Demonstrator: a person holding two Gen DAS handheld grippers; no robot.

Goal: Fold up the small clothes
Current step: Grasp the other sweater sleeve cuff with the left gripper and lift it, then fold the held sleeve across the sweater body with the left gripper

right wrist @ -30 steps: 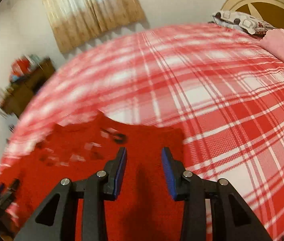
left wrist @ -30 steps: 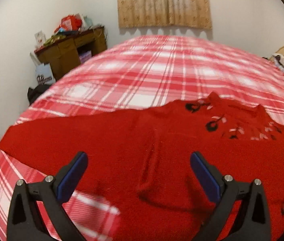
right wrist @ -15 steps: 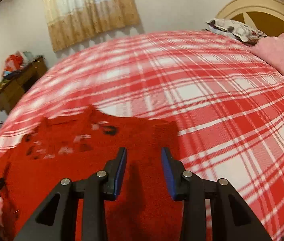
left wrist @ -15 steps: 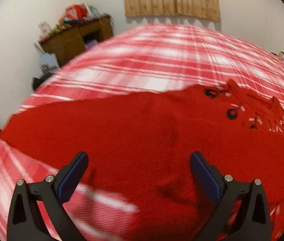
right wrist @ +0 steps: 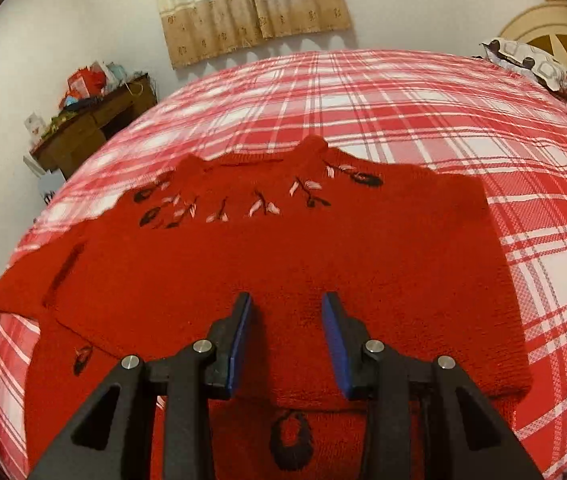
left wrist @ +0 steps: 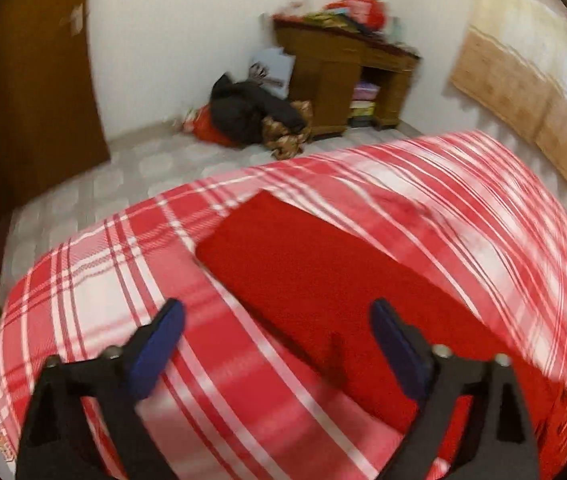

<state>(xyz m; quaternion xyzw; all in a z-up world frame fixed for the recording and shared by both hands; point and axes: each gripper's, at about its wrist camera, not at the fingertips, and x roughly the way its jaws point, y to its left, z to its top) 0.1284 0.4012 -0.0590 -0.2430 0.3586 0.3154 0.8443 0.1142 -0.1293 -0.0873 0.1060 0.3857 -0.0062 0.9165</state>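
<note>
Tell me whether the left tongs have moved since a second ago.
Yes. The left tongs swung left: the wooden desk went from upper left to centre, and they now hang open over the red sweater's sleeve, jaws just narrowing.

Red sweater (right wrist: 283, 256): coarse knit cloth, matt, fuzzy surface; black and pale embroidered motifs stitched across chest. Bedsheet (right wrist: 423, 120): woven cloth, red-white plaid, matt, smooth. Right claw (right wrist: 286, 340): matt black plastic arms, blue matt pads, bright metal screw heads. Left claw (left wrist: 275, 344): same black plastic, blue pads. Curtain (right wrist: 251, 4): thin patterned beige cloth. Cabinet (left wrist: 343, 76): brown wood, slight sheen. Floor (left wrist: 131, 168): pale tile, smooth.
</note>
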